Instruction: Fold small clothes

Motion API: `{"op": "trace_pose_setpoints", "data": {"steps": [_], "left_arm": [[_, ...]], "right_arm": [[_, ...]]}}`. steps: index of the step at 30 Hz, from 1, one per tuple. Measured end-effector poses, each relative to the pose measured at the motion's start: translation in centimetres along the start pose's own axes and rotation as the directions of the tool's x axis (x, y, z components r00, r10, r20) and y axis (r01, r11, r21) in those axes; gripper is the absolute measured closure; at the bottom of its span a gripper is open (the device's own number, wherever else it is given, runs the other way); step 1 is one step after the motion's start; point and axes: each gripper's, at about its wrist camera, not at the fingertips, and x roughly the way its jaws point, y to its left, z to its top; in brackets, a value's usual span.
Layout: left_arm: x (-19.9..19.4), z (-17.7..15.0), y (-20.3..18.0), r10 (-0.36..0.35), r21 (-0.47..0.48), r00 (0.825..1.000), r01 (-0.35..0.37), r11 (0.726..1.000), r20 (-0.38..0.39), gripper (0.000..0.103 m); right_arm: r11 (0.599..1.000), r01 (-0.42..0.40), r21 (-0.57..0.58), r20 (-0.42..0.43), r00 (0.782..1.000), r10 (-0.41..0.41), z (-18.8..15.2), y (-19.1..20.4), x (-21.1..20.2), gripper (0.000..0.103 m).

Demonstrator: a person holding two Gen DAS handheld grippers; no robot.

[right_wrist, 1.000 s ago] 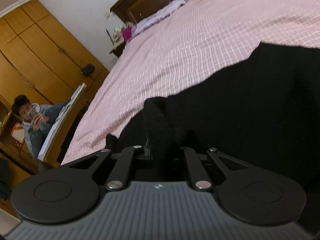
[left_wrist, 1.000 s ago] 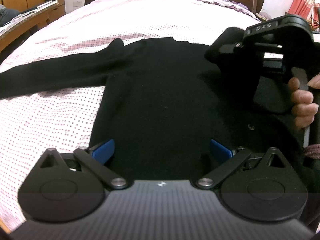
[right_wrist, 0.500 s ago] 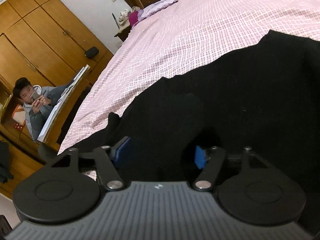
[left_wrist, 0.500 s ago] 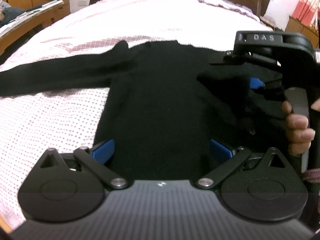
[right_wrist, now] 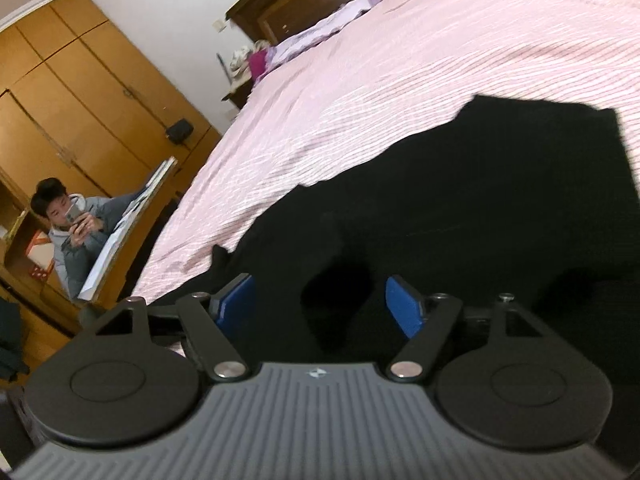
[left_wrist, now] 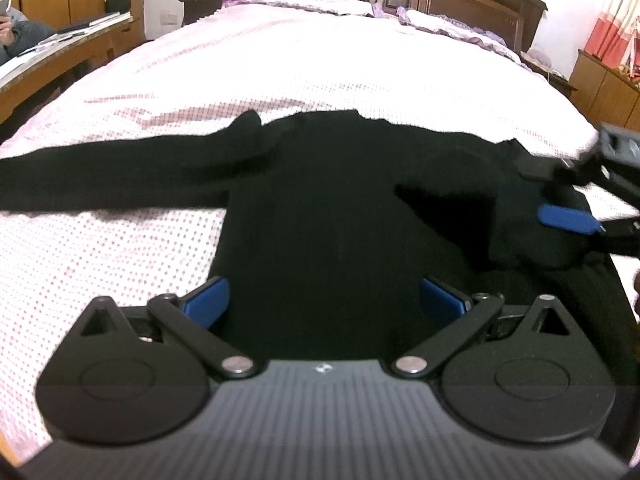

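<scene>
One sleeve looked folded onto the black sweater (left_wrist: 328, 208) mid-bed (left_wrist: 320, 60); the 9 o'clock sleeve (left_wrist: 100, 176) remained. Your left gripper (left_wrist: 324, 300) and right gripper (right_wrist: 320, 304) gaped wide, empty.

One black sweater (left_wrist: 340, 208) lies on one pink bed (left_wrist: 320, 72), with two grippers, the left gripper (left_wrist: 324, 300) and right gripper (right_wrist: 320, 304), each showing two blue fingertips (left_wrist: 208, 300), and one seated person (right_wrist: 76, 240) at left.
</scene>
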Motion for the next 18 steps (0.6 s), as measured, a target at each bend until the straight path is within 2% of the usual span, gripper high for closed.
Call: {"op": "trace_pose_setpoints", "data": {"steps": [4, 9, 14, 18], "left_arm": [[0.1, 1.2, -0.2, 0.005, 0.003, 0.999, -0.005, 1.0, 0.035, 0.0], [-0.1, 2.8, -1.4, -0.025, 0.021, 0.997, 0.023, 1.0, 0.074, 0.0], [-0.2, 3.8, -4.6, -0.068, 0.11, 0.991, 0.055, 0.992, 0.118, 0.0], [0.7, 3.9, -7.7, -0.073, 0.191, 0.987, 0.044, 0.981, 0.145, 0.0]], "right_arm": [[0.998, 0.026, 0.059, 0.016, 1.0, -0.027, -0.1, -3.0, -1.7, 0.024], [0.989, 0.046, 0.137, 0.047, 0.997, -0.053, -0.7, -6.5, -4.0, 0.024], [0.98, 0.065, 0.188, 0.079, 0.994, -0.081, -1.8, -8.6, -5.3, 0.024], [0.975, 0.085, 0.207, 0.093, 0.99, -0.106, -2.6, -10.0, -6.1, 0.024]]}}
